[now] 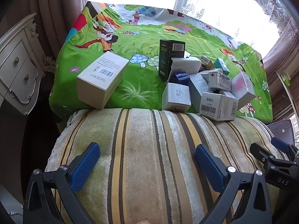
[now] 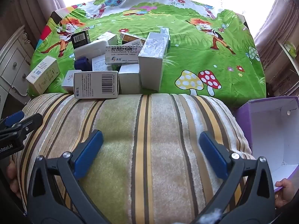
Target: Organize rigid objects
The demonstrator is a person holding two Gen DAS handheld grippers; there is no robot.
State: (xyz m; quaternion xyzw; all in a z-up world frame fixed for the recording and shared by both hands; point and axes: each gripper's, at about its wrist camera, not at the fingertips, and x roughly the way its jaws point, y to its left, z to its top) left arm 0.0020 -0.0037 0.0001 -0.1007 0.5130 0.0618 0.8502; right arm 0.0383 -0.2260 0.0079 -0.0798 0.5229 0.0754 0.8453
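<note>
Both your grippers, left gripper (image 1: 147, 160) and right gripper (image 2: 151, 147), gape empty over the striped towel (image 2: 130, 130); boxes (image 2: 112, 63) heaped upper left.

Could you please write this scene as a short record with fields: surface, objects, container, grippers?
surface: green cartoon tablecloth, striped towel in front
objects: pile of small cartons; one white carton apart, on the pile's left
container: open purple box, inside white, nothing visible in it
left gripper: open, holds nothing
right gripper: open, holds nothing
</note>
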